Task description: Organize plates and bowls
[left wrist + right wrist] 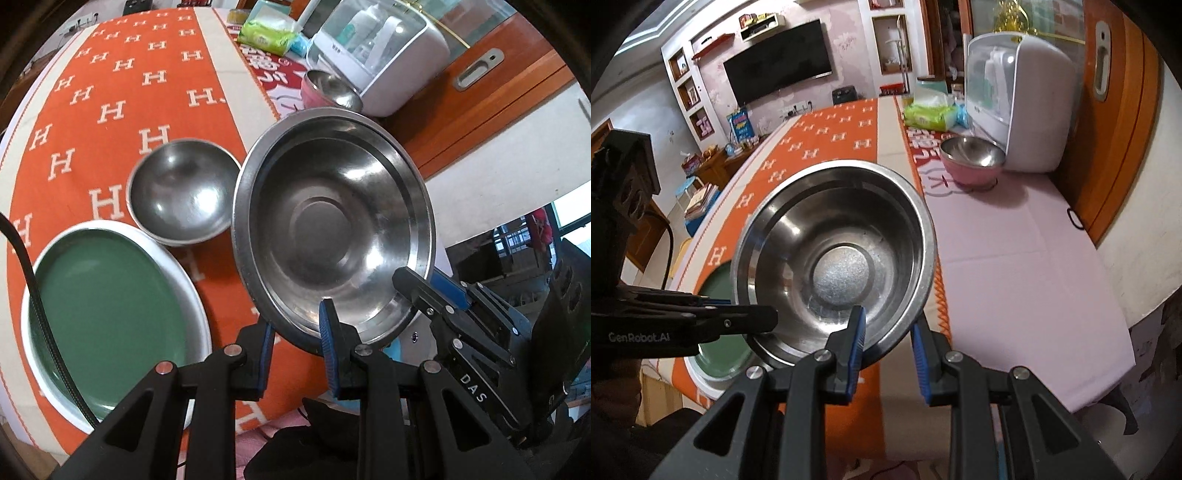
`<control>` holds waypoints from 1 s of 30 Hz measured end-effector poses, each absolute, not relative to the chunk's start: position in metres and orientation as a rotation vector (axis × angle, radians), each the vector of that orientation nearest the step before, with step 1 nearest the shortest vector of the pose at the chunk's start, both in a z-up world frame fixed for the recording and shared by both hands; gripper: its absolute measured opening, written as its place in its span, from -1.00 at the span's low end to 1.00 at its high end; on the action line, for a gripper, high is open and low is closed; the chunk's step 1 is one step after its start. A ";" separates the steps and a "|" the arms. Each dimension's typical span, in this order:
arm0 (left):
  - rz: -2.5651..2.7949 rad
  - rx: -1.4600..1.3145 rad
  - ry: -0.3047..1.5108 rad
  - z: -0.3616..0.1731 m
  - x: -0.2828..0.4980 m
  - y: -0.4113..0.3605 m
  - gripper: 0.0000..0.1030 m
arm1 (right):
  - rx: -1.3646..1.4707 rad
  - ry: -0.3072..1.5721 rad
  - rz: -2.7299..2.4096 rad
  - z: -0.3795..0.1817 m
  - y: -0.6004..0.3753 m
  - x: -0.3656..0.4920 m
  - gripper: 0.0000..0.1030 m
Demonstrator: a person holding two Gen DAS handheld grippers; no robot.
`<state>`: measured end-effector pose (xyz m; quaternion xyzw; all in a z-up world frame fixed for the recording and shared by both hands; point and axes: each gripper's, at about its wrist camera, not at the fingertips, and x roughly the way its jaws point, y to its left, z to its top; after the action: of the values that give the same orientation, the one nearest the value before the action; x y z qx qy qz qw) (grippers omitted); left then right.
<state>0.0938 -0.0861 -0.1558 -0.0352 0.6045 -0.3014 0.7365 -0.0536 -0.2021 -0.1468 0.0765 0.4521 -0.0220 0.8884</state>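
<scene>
A large steel bowl (332, 229) (834, 266) hangs tilted above the table, held by both grippers. My left gripper (297, 343) is shut on its near rim. My right gripper (886, 343) is shut on the rim too, and in the left wrist view it (424, 284) clamps the bowl's right edge. In the right wrist view the left gripper (768, 321) reaches in from the left. A small steel bowl (183, 192) sits on the orange cloth beside a green plate (107, 310) (720, 350) with a white rim. A pink bowl (328, 90) (971, 158) with a steel inside stands farther back.
A white domed appliance (376, 55) (1023, 107) stands behind the pink bowl, with a green tissue pack (266, 35) (931, 114) next to it. An orange H-patterned cloth (110, 92) covers the left of the table, a pale pink cloth (1015, 258) the right. A wooden door (1115, 129) borders the table.
</scene>
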 end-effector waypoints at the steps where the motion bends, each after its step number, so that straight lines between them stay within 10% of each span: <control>1: -0.658 -0.076 1.335 -0.158 0.092 -0.089 -0.57 | 0.158 0.953 -0.040 -0.150 -0.206 -0.053 -0.52; 30: -0.432 -0.065 1.560 -0.237 0.078 -0.118 -0.53 | 0.147 1.236 0.093 -0.221 -0.222 -0.046 -0.43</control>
<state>0.0779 -0.1177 -0.2373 -0.0292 0.6976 -0.1929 0.6894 -0.0458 -0.2223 -0.2207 0.0687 0.5786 0.0435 0.8115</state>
